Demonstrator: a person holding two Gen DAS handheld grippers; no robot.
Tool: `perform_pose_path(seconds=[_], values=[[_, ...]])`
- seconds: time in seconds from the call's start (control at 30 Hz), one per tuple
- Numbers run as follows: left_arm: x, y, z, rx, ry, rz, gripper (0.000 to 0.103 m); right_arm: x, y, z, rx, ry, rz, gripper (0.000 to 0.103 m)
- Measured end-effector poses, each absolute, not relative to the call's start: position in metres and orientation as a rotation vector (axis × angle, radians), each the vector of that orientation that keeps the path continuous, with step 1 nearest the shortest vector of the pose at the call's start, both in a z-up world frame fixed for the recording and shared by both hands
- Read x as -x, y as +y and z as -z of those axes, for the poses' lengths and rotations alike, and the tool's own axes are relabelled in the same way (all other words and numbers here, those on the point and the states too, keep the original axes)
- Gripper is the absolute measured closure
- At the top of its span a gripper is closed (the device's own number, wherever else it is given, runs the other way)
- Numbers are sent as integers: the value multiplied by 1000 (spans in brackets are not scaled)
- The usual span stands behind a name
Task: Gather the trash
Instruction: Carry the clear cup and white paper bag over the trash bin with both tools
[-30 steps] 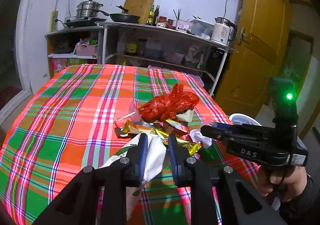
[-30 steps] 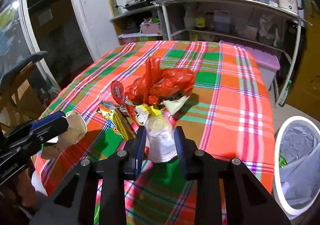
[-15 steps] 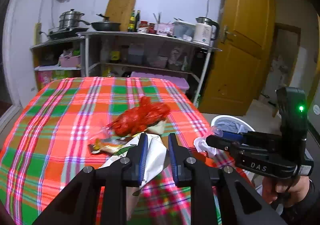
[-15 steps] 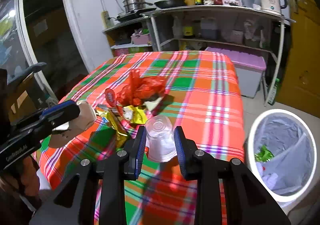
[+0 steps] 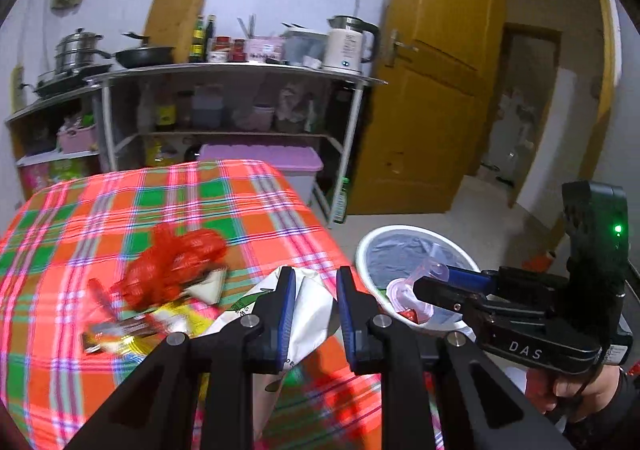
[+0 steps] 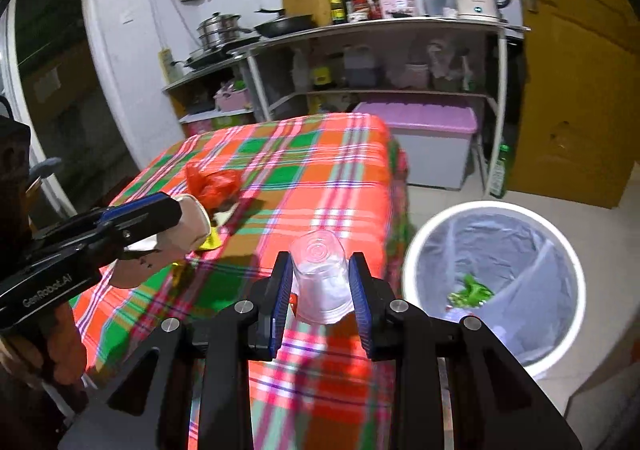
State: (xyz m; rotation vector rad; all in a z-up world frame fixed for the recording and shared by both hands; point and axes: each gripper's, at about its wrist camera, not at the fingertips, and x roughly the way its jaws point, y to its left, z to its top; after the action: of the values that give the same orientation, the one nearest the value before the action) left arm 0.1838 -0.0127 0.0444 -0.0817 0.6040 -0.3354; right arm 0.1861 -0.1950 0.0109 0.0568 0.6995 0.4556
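both grippers carry trash toward the white bin beside the table: left gripper pinches a paper wrapper, right gripper clamps a clear plastic cup, so next i think each must come over the bin and open.

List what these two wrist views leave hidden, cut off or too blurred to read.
- Left wrist view: the white wrapper runs down behind the left gripper; its lower end is hidden and its print is unreadable.
- Left wrist view: the wrappers beside the red bag are motion-blurred.
- Right wrist view: the clear cup hides the tablecloth behind it.
- Right wrist view: the bin bottom is murky; the green scrap is unidentifiable.
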Motion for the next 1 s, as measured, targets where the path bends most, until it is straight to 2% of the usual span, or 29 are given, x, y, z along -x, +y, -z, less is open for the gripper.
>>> perform_pose_path(seconds=[1.0], values=[[-277, -161, -17, 45, 687, 610, 82, -215, -322, 23, -177, 753, -212, 73]])
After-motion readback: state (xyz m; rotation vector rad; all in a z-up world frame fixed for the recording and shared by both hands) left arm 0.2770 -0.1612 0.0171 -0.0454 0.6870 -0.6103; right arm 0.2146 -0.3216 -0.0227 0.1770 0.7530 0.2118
